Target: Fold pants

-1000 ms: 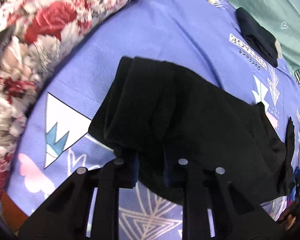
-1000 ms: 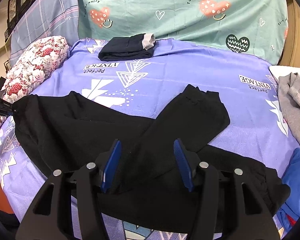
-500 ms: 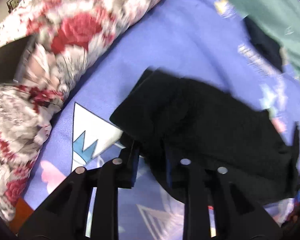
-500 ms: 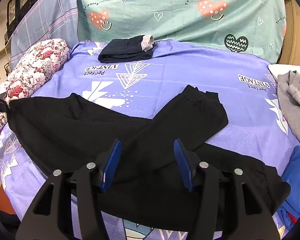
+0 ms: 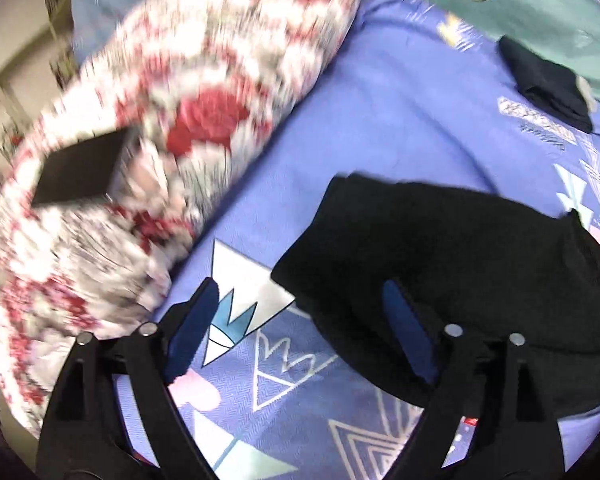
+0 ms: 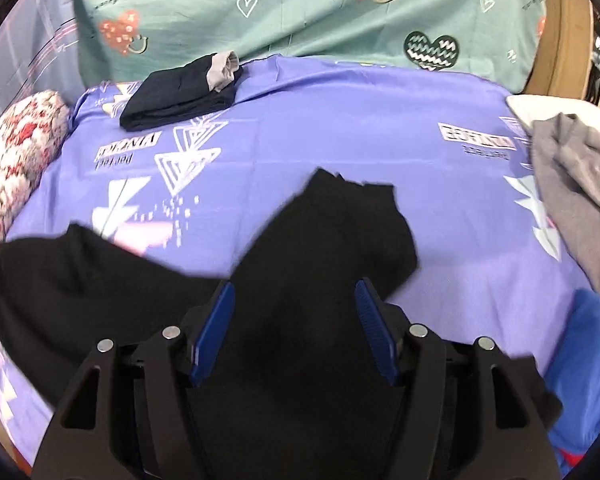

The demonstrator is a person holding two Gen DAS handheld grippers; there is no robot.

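Note:
Black pants (image 6: 300,272) lie spread on the purple bedsheet (image 6: 340,136), one leg pointing left and one toward the back. In the left wrist view the left end of the pants (image 5: 440,248) lies flat on the sheet. My left gripper (image 5: 304,328) is open, its fingers astride the pants' corner, holding nothing. My right gripper (image 6: 296,332) is open just above the pants' middle, its blue pads (image 6: 212,332) wide apart.
A floral bolster pillow (image 5: 160,140) with a black object on it lies at the left edge. Folded dark clothing (image 6: 180,92) sits at the back. Grey clothing (image 6: 572,184) and a blue item (image 6: 588,368) lie at the right. A teal sheet (image 6: 300,8) hangs behind.
My left gripper has opened and let go of the pants' end, which now lies on the sheet. My right gripper has moved forward over the pants.

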